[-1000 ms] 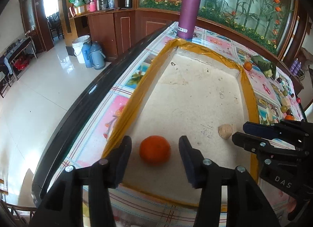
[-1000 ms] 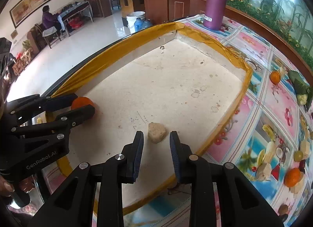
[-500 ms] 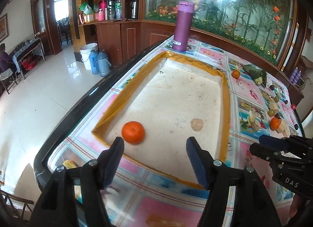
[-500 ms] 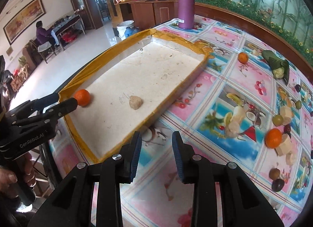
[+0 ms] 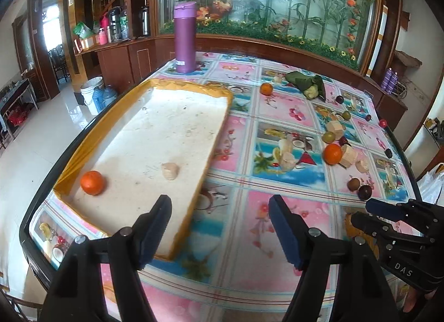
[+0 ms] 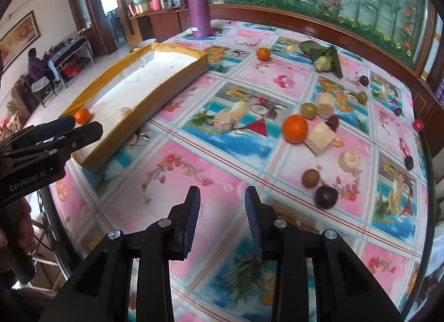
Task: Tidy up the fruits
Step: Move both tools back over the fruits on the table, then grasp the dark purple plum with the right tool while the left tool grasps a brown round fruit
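The left tongs (image 5: 219,227) hang wide open with nothing between them, above the table's (image 5: 249,238) near edge at the near right corner of the tray (image 5: 211,144). The right tongs (image 6: 222,211) gape less widely, also empty, over bare patterned cloth near the same edge.

Inside the tray, an orange (image 5: 92,182) sits at the near left corner and a pale lump (image 5: 169,170) lies toward the near right side — the left view shows both plainly, while in the right view the tray's yellow wall hides most of the lump.

The right view gives the loose fruit best: a large orange (image 6: 295,128) touching a cream chunk (image 6: 319,135), a green fruit (image 6: 308,110) just beyond, a brown fruit (image 6: 310,178) and a dark purple one (image 6: 326,196) nearer the right edge. A small orange (image 6: 263,53) and a leafy bundle (image 6: 323,58) lie toward the far edge, a purple flask (image 6: 197,5) at the far left corner.
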`<state>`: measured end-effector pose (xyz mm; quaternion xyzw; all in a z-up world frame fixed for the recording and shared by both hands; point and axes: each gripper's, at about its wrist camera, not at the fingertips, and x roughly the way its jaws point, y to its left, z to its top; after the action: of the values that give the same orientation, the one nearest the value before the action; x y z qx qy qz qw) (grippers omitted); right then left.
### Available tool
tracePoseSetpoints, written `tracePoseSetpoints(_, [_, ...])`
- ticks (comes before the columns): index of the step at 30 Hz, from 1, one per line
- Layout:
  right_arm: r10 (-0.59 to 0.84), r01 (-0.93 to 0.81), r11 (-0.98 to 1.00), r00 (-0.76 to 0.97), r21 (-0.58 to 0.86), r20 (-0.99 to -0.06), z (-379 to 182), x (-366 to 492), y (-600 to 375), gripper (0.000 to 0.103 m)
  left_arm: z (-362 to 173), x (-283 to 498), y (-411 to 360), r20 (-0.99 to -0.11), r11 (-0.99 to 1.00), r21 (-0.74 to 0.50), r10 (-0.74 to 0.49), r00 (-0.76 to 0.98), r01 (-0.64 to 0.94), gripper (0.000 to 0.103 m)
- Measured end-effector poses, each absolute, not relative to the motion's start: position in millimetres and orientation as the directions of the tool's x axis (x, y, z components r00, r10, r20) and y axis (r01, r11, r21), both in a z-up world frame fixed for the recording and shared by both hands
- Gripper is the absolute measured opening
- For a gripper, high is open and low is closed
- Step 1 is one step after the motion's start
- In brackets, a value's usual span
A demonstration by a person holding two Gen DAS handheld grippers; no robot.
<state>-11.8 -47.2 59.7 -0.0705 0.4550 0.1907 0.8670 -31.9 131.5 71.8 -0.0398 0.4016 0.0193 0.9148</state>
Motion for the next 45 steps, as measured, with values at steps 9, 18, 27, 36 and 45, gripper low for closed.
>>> tracePoseSetpoints(9, [0.185,-0.246,0.968,0.549,0.054,-0.815,54,-20,-123,0.044,64,-26,73,-0.76,0.998,-0.058,-0.059,0.647,0.022,0.08])
tracePoseSetpoints(18, [0.186,-0.207,0.975,0.558,0.081,-0.809,47,-12,-159,0.047,61,-22,44,-0.78,0.997,-0.044,-0.078,0.621,0.07,0.085])
tracePoseSetpoints(27, [0.282,-0.296,0.944,0.503,0.145,-0.817,25,29,-141,0.047,58,-17,39,-0.795,0.997,-0.019,-0.061,0.604,0.075,0.086])
tracePoseSetpoints(36, [0.299,-0.359,0.926,0.5,0.12,-0.813,17,36,-137,0.025,49,4,17,-0.812,0.994,-0.022,-0.081,0.578,0.109,0.086])
tracePoseSetpoints(45, [0.229,-0.282,0.956,0.555,0.079,-0.8,29,17,-181,0.025,29,36,-40,-0.842,0.975,-0.098,-0.187,0.506,0.198,0.086])
